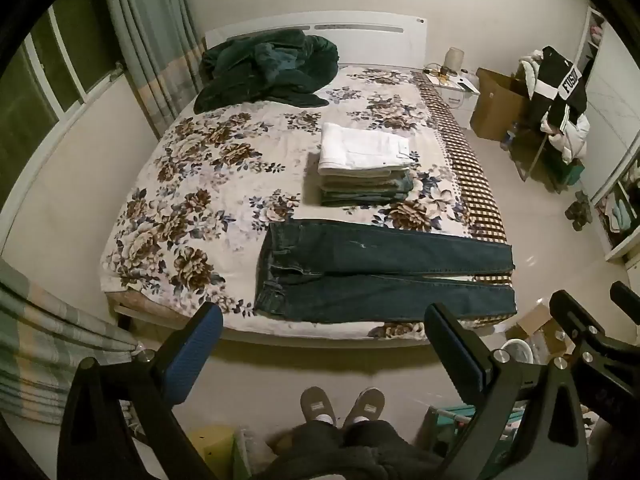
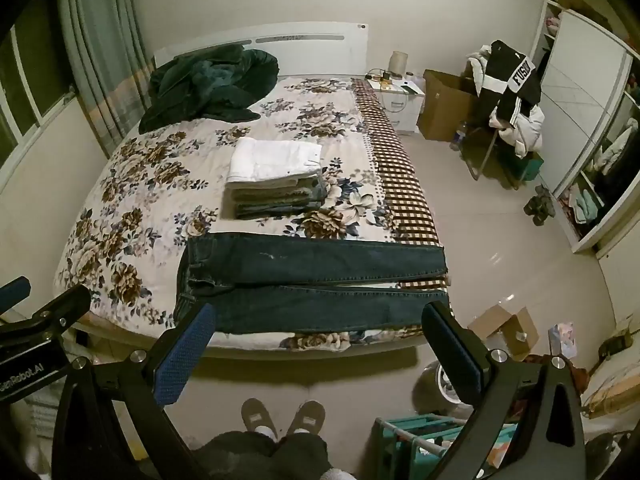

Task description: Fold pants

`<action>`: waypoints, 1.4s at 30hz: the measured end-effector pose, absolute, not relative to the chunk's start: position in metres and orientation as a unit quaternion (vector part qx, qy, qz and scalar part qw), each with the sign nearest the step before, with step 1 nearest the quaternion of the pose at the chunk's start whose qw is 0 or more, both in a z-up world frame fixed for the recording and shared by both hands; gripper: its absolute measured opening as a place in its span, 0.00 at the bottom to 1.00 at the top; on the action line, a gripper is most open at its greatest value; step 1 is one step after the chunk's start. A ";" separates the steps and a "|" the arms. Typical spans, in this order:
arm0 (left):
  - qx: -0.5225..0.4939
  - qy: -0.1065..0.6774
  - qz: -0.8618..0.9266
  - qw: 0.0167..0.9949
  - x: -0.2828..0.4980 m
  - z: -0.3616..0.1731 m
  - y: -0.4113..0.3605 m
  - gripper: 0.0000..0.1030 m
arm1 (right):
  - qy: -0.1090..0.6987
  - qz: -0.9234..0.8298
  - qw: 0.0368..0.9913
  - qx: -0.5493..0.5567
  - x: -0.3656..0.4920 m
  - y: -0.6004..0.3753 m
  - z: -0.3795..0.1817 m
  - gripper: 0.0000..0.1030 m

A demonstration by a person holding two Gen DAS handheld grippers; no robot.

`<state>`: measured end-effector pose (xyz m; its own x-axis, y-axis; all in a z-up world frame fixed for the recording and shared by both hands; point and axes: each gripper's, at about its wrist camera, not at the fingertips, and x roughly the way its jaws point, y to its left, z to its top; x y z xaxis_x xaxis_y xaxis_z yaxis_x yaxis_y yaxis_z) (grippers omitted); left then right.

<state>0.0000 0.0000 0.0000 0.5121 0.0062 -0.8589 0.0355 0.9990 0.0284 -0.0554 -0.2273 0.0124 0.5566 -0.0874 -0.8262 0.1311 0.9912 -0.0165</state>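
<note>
Dark jeans (image 1: 380,276) lie flat along the bed's (image 1: 192,184) near edge, before a folded stack (image 1: 364,168). Both hand-held grippers, left (image 1: 324,350) and right (image 2: 316,346), spread wide, empty. Only the right view shows the wardrobe shelves (image 2: 600,184).

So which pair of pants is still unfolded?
The dark blue jeans spread flat along the bed's near edge; the others sit folded in the stack behind, white pair on top.

Plenty of open bedspread (image 1: 208,184) left of the jeans (image 1: 380,272) laid along the bed's near edge, but the folded stack (image 1: 364,168) sits just behind them, the dark green blanket (image 1: 264,68) hogs the far corner, and boxes (image 2: 508,330) clutter the floor, I think.
</note>
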 end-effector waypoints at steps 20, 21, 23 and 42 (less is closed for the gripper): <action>0.023 0.496 -0.008 0.868 0.000 0.000 0.000 1.00 | 0.470 -0.065 0.880 0.020 -0.055 -0.229 0.015 1.00; 0.023 0.496 -0.008 0.868 0.000 0.000 0.000 1.00 | 0.470 -0.064 0.880 0.020 -0.055 -0.229 0.015 1.00; 0.023 0.495 -0.007 0.869 0.000 0.000 0.000 1.00 | 0.470 -0.065 0.880 0.020 -0.055 -0.229 0.015 1.00; 0.020 0.496 -0.009 0.868 0.000 0.000 0.000 1.00 | 0.473 -0.062 0.878 0.021 -0.051 -0.221 0.009 1.00</action>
